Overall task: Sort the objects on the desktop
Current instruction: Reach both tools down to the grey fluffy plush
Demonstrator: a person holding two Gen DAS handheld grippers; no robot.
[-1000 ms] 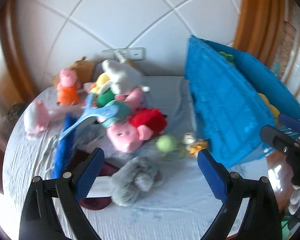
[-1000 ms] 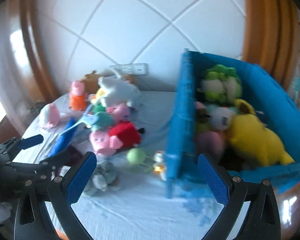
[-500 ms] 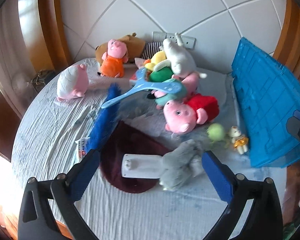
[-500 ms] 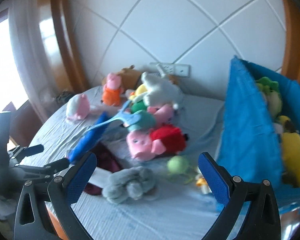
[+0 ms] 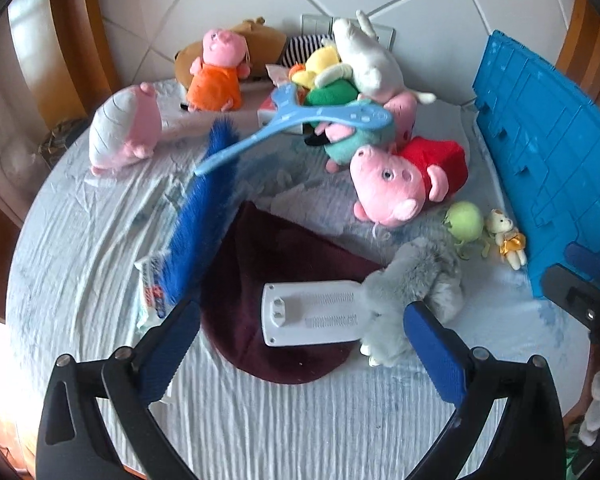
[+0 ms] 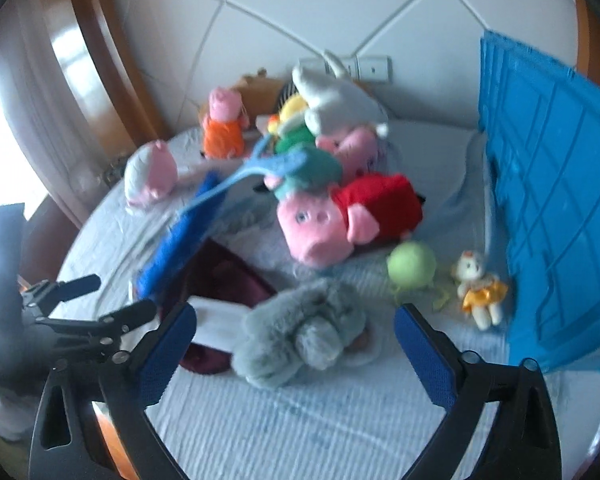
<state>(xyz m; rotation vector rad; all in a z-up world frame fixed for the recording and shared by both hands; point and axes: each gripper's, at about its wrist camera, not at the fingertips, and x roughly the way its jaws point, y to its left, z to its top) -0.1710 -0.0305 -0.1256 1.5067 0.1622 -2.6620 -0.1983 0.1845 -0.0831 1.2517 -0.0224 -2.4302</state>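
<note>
Both views are swinging off the blue crate (image 5: 548,168) toward the grey plush (image 5: 416,296) beside it, so you are centring your left gripper (image 5: 300,344) and right gripper (image 6: 296,344), both spread empty, squarely over it.

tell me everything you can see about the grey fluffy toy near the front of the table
The grey plush toy is long-piled and shaggy, a soft rounded heap whose face and limbs are hard to make out. It lies slumped on the white cloth, its left end resting over one end of the flat white plastic device that sits on the maroon cloth. A green ball toy lies just behind it. Neither gripper touches it.
</note>
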